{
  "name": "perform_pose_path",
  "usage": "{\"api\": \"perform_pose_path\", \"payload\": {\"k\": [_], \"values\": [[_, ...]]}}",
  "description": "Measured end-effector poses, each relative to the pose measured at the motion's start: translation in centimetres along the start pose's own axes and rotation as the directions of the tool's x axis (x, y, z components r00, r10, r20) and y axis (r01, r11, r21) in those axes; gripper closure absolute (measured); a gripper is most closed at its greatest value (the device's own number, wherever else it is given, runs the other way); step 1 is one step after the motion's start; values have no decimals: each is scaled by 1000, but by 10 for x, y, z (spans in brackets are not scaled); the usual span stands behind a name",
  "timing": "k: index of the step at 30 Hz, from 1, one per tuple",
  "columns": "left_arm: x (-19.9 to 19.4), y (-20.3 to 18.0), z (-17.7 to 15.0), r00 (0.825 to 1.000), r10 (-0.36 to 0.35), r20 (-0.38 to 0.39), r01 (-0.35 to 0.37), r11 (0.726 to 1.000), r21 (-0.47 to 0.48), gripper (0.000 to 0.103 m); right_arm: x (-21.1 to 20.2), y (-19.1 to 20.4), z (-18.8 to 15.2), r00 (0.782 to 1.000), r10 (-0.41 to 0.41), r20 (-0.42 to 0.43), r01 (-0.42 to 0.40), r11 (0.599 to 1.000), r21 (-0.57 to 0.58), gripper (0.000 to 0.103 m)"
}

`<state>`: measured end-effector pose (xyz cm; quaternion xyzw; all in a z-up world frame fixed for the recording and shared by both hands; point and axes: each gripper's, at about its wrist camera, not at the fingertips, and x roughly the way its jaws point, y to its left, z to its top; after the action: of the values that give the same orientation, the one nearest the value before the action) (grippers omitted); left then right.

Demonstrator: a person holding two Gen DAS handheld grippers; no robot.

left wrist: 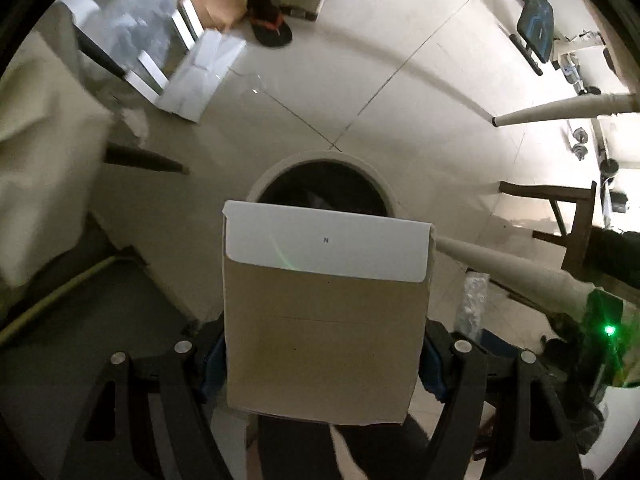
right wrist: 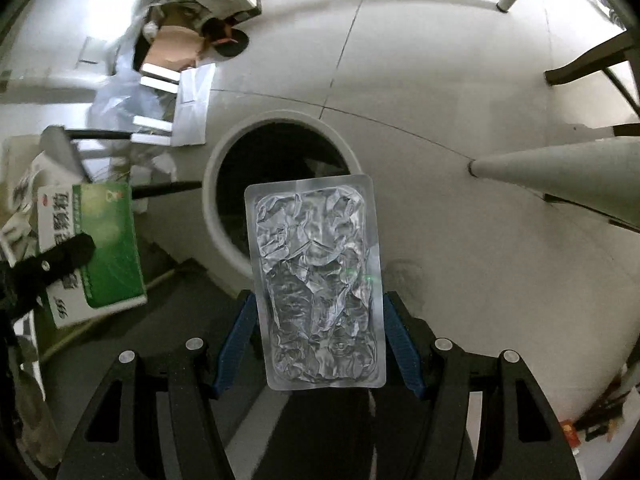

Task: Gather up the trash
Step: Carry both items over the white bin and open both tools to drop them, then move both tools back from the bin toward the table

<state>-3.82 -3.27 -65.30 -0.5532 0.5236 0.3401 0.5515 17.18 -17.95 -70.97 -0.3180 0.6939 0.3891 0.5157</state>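
L claw [left wrist: 322, 364] grips box [left wrist: 324, 320] – R claw [right wrist: 318, 344] grips blister pack [right wrist: 318, 284].

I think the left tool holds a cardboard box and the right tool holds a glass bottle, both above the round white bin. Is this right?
Not quite. The right tool holds a crumpled foil blister pack, not a glass bottle; the right wrist view shows it. The left tool does hold a cardboard box, and both are above the round white bin.
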Motion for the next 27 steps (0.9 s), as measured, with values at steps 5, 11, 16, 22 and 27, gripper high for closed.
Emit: {"api": "perform_pose_path", "payload": {"k": [5,11,16,22,27], "values": [[55,27,22,991,-122,-56,118,991,-70,27,60,12,36,1000,7,0,-7,1000,-24,37],[68,49,16,986,-151,-72,141,982,-128,4,101,22,44,998,49,-39,-50,998,-36,36],[63,59,3,996,-66,-60,58,989,-133,4,126,36,47,999,35,-18,-36,998,-48,0],[41,55,-15,986,162,39,-160,986,-46,4,116,51,37,994,-104,35,108,987,-117,0],[22,45,-32,960,271,76,-272,962,1,4,82,60,24,979,-181,89,193,970,-148,0]]}}
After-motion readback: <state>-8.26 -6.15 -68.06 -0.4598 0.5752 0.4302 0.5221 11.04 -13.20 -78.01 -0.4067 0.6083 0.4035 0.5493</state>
